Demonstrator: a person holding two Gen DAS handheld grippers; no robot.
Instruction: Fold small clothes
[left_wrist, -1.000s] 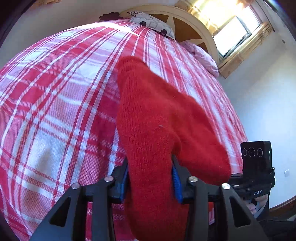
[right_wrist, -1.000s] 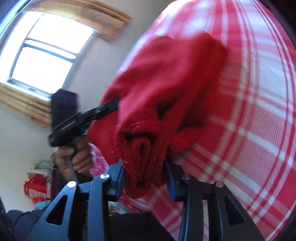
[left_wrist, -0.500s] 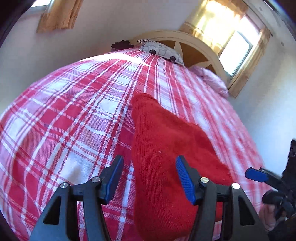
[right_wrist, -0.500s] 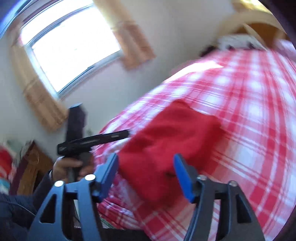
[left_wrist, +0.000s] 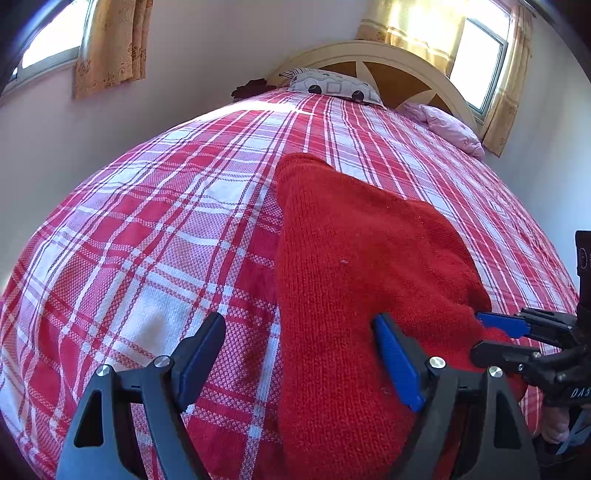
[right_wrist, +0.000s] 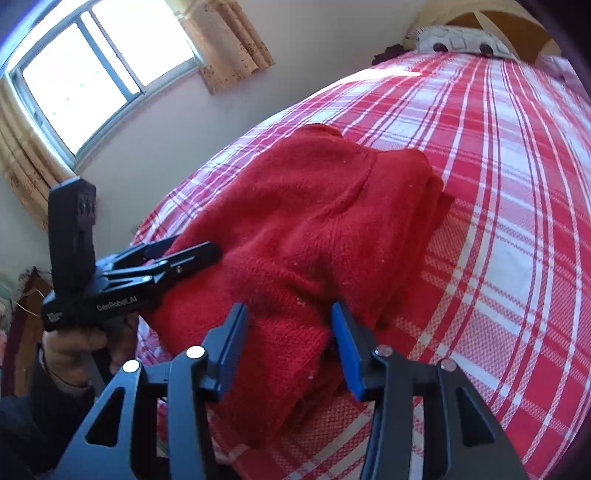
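A red knitted garment (left_wrist: 354, 280) lies folded in a thick bundle on the red and white checked bedspread (left_wrist: 166, 229), near the bed's foot edge. It also shows in the right wrist view (right_wrist: 314, 221). My left gripper (left_wrist: 299, 354) is open and empty, its right finger over the garment's near end. My right gripper (right_wrist: 288, 336) is open and empty, its jaws on either side of the garment's near edge. The left gripper shows in the right wrist view (right_wrist: 173, 254) beside the bundle, and the right gripper shows at the right edge of the left wrist view (left_wrist: 495, 332).
A patterned pillow (left_wrist: 332, 86) and a pink pillow (left_wrist: 443, 125) lie at the wooden headboard (left_wrist: 388, 62). Curtained windows (right_wrist: 85, 77) flank the bed. The bedspread stretches broadly to the left and beyond the garment.
Both grippers were shut on the red garment and have let it go onto the bed. They opened and drew back towards the bed's foot edge.
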